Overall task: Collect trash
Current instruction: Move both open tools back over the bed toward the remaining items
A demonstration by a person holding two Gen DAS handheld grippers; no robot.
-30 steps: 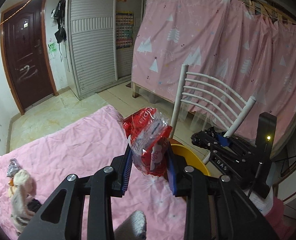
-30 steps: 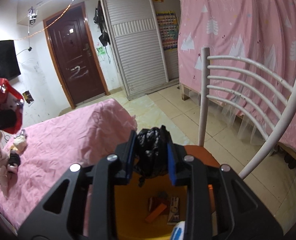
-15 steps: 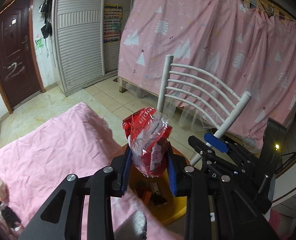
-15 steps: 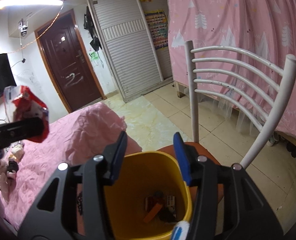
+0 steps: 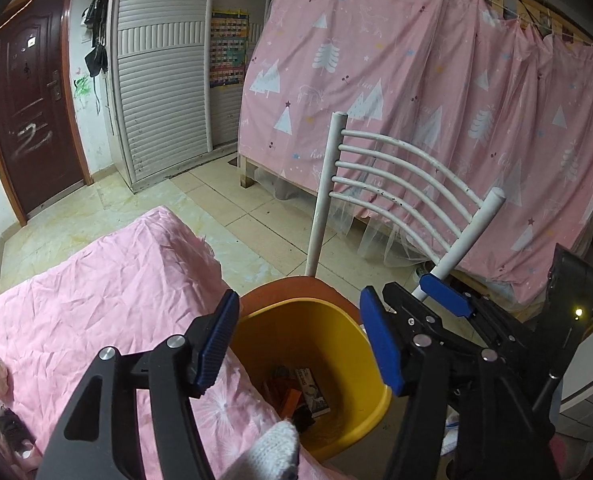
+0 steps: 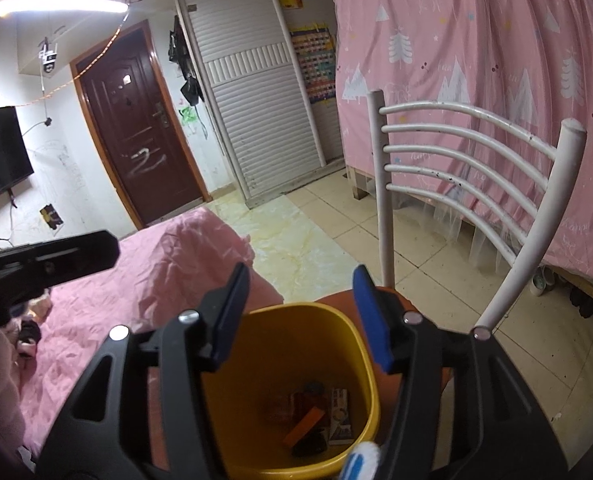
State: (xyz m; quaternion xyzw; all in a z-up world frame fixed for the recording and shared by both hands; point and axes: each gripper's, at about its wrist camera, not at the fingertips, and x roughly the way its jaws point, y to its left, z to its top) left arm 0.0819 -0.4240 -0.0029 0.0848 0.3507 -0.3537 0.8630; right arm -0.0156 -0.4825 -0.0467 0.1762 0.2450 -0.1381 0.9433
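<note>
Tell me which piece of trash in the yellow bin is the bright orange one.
It is the slanted orange strip low in the yellow bin, left of the upright printed packet; the other scraps around it are dark.

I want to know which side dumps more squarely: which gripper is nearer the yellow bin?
Right, by a little. The right gripper hangs over the yellow bin, jaws opening and empty. The left gripper reaches in from the pink-sheet side, jaws also opening, empty.

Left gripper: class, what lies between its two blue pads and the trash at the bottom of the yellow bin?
Nothing: in the left wrist view the left gripper, its jaws opening, hangs empty over the yellow bin, open air down to the trash.
</note>
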